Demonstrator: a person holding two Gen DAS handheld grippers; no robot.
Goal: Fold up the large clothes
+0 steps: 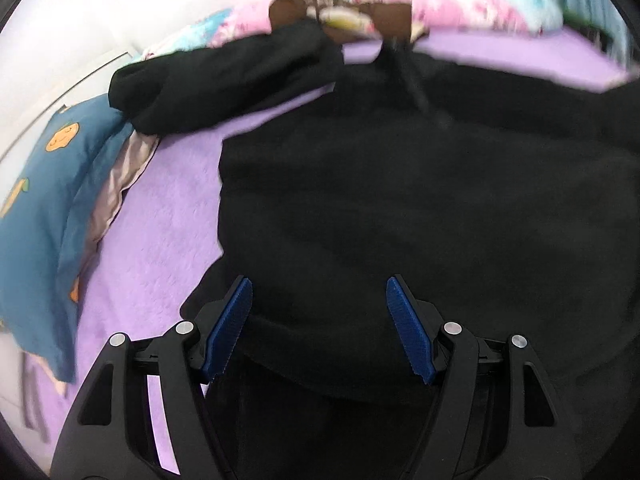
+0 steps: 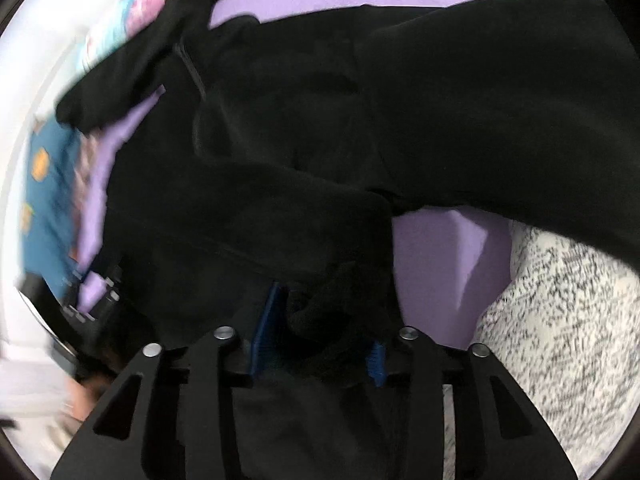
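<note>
Black fleece lies spread on the purple bed, body mostly flat, one sleeve stretched out toward the far left by the blue pillow. Zipper shows near the collar in the right view.

My right gripper has its jaws clamped on a bunched edge of the fleece near the bed's front edge, cloth wadded between the blue pads. My left gripper hovers over the near hem, jaws wide apart, nothing between them.

Progress: early, I'd say. No clean fold visible; the left sleeve is not tucked in, body is full width. The right side looks lifted or partly drawn over, hard to tell with the blur. Left to do: sleeves in, sides over, then halve it.

Beyond: pink floral bedding at the head, speckled floor below the bed's edge.
</note>
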